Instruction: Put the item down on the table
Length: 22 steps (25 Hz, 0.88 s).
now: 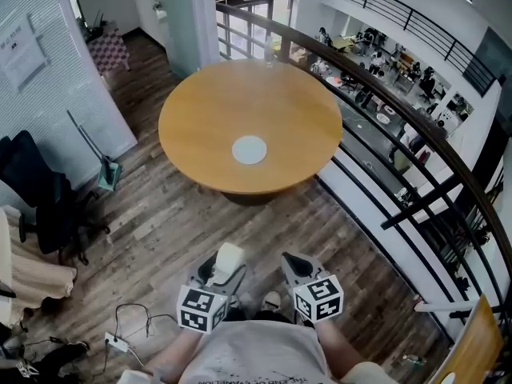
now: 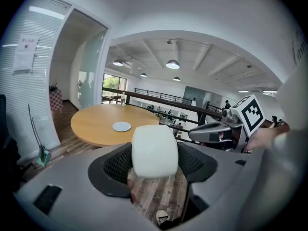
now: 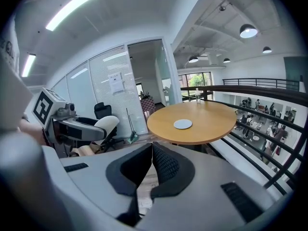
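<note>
My left gripper point(image 2: 155, 166) grips the pale block point(image 2: 154, 150), the round table point(image 1: 264, 102) lying well apart, straight ahead and lower (right gripper point(image 3: 150, 150), beside it, is closed on nothing).

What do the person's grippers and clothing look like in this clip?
The left hand-held gripper and right hand-held gripper have light grey shells, black mesh-textured jaw pads, each carrying a white cube with black square markers. The person wears a grey T-shirt with dark print.
</note>
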Tool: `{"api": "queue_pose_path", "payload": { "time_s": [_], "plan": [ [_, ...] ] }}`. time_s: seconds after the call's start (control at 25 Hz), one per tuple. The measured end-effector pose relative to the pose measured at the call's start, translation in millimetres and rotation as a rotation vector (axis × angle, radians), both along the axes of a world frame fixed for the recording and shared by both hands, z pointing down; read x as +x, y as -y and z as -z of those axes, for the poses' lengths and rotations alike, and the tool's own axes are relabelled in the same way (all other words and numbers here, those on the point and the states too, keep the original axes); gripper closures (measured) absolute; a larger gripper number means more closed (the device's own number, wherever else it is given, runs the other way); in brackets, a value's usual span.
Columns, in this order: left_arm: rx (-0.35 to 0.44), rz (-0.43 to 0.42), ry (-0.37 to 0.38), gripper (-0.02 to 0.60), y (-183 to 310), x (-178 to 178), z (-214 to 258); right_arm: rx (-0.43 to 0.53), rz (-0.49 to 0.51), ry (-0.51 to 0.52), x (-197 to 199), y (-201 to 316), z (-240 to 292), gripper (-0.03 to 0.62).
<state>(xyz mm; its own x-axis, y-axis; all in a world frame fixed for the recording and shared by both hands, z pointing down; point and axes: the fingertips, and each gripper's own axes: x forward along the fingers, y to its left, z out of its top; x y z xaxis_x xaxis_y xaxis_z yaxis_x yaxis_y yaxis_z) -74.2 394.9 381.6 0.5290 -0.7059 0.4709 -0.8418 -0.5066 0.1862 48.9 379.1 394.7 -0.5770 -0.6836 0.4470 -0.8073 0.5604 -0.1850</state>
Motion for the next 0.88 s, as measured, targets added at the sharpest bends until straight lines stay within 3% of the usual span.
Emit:
{"api": "queue_pose_path", "payload": {
  "time_s": [0.88],
  "plan": [
    [0.005, -0.026, -0.031, 0.278, -1, -29, -3, 0.009, -0.076, 0.028, -27, -2, 2, 0.568]
  ]
}}
